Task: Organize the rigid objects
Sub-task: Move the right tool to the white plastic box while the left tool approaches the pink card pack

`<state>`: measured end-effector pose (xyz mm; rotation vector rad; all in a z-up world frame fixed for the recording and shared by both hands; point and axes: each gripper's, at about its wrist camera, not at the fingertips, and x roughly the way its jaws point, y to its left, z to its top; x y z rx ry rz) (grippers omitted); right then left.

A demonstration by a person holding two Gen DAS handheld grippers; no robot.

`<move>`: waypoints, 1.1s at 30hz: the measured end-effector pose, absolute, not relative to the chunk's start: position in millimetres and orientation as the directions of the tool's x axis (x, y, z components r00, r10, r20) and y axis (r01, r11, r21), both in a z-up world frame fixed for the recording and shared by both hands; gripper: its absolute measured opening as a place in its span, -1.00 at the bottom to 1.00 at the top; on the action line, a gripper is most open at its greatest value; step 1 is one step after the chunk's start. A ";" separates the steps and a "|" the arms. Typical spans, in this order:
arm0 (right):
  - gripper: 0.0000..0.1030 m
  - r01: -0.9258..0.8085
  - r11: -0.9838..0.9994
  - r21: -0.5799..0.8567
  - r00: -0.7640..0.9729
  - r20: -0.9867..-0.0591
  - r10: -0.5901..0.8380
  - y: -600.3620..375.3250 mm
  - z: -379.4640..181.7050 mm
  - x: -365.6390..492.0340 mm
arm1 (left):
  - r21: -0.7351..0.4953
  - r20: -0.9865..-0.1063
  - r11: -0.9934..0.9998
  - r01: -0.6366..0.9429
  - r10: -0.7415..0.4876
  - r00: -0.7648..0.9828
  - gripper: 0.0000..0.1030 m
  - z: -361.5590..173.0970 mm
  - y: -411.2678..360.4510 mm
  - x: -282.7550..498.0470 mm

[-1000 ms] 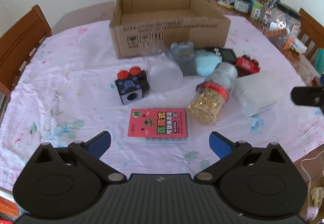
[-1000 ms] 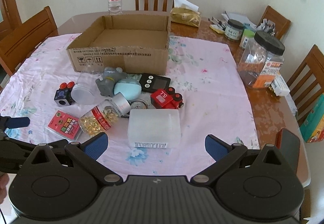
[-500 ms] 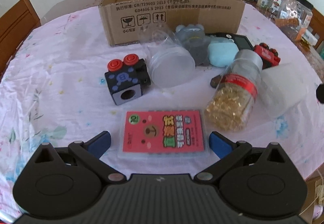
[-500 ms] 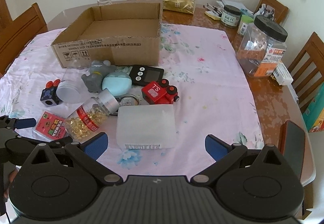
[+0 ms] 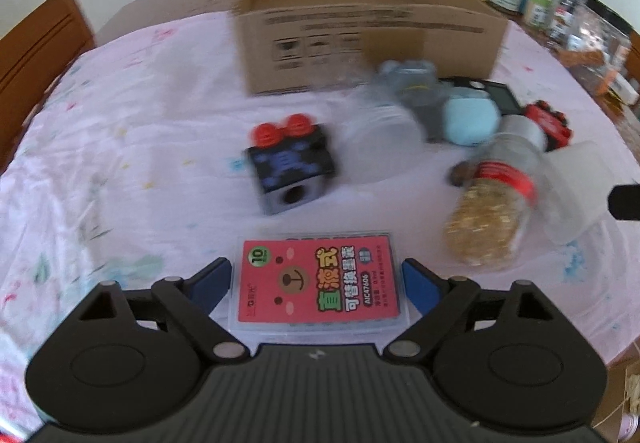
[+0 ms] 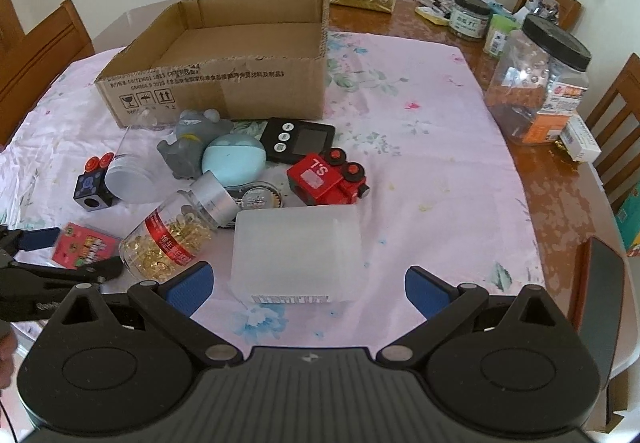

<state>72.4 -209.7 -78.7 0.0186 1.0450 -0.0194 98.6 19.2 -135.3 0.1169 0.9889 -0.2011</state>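
Closing in on the pink card of pen refills, the left gripper has dropped nearer the desk over the last second, and its jaws have just been narrowing: the flat plastic case now lies between the blue pads, which stand just beside its two long edges without visibly pressing on it. The case has not left the floral cloth. The right gripper has likewise come lower and hangs with its jaws spread wide over the frosted plastic box, whose near end sits between the pads, apart from both. In my judgement two pickups are being set up at once, with the left one closer to completion. The open cardboard box at the far side is empty and appears to be the destination. The jar of gold capsules, the black cube with red buttons, the red toy train, the timer and the grey figurine remain loose on the cloth, so nearly all the sorting is outstanding.
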 end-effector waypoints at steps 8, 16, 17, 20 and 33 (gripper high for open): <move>1.00 -0.004 0.999 -0.039 0.470 -0.882 -0.032 -200.4 -99.8 92.1 | 0.001 -0.844 0.984 0.176 -0.093 0.529 0.77 -135.8 42.1 95.8; 1.00 -0.039 0.995 -0.090 0.407 -0.911 -0.067 -199.4 -129.5 109.5 | 0.001 -0.854 0.987 0.159 -0.082 0.514 0.96 -138.2 41.5 96.0; 1.00 -0.044 0.995 -0.089 0.400 -0.914 -0.064 -200.0 -131.9 110.7 | 0.001 -0.854 0.987 0.161 -0.082 0.513 0.97 -138.3 41.7 95.9; 1.00 -0.051 0.997 -0.065 0.387 -0.921 -0.040 -202.9 -136.3 113.6 | 0.001 -0.856 0.988 0.157 -0.080 0.510 0.98 -138.9 42.1 95.7; 1.00 -0.059 0.998 -0.020 0.345 -0.939 0.001 -208.7 -139.4 125.7 | -0.006 -0.879 0.987 0.160 -0.081 0.470 0.91 -137.3 42.0 103.0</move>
